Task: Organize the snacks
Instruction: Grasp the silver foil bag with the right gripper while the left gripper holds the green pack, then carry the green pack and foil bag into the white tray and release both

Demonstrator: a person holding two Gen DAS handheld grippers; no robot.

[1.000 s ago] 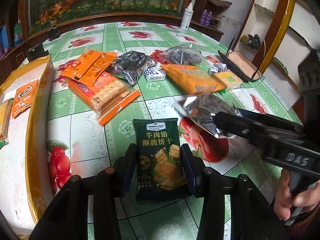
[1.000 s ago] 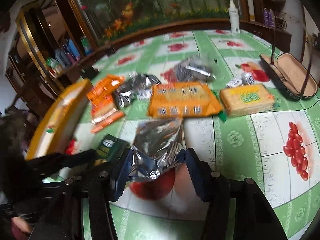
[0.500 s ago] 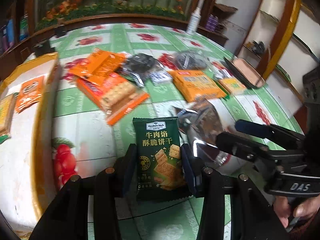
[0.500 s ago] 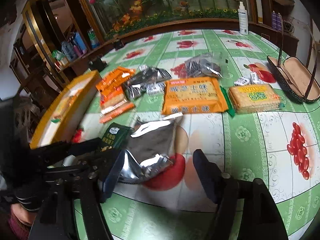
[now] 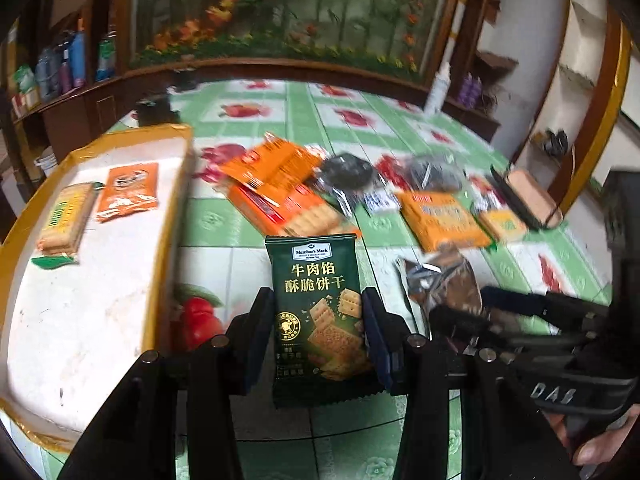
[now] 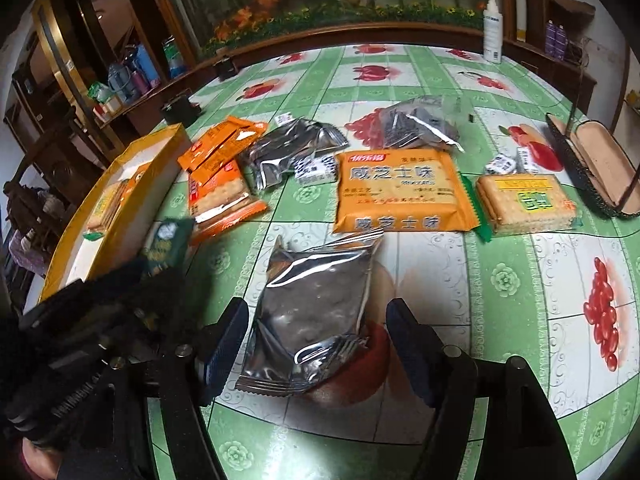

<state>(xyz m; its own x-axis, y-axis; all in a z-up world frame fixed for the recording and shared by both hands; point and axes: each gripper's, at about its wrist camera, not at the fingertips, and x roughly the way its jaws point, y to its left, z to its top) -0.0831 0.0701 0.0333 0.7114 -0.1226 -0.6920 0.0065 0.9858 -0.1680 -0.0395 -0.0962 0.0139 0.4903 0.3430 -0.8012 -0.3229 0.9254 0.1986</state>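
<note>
Green-and-white checked oilcloth [image 6: 500, 280] printed with red fruit covers the table where we work, with dark wooden shelves and a flower mural behind it. From our left wrist we see what the other camera barely catches: the left gripper [image 5: 318, 330] is closed on a dark green cracker packet [image 5: 320, 312], its pads pressing both long edges, the packet standing upright off the cloth with white and gold lettering and a picture of square crackers. That view also looks into the yellow-rimmed tray [image 5: 172, 216] at our left, where a clear cracker pack [image 5: 66, 216] and an orange sachet [image 5: 130, 192] lie on its white floor. In the right wrist view the same green packet [image 6: 166, 244] is only a blur beside the tray's [image 6: 132, 208] wall. What that camera gives us instead is the right gripper [image 6: 316, 344], its jaws standing wide and apart from the silver foil packet [image 6: 316, 308] that lies flat on the cloth between them, crinkled, with a serrated end towards us. Beyond it we read the spread clearly: a large orange biscuit pack [image 6: 400, 192], a clear pack of pale crackers [image 6: 524, 200], more orange packs [image 6: 220, 176], other foil bags [image 6: 292, 152] and an open glasses case [image 6: 596, 168] at the far right.
</note>
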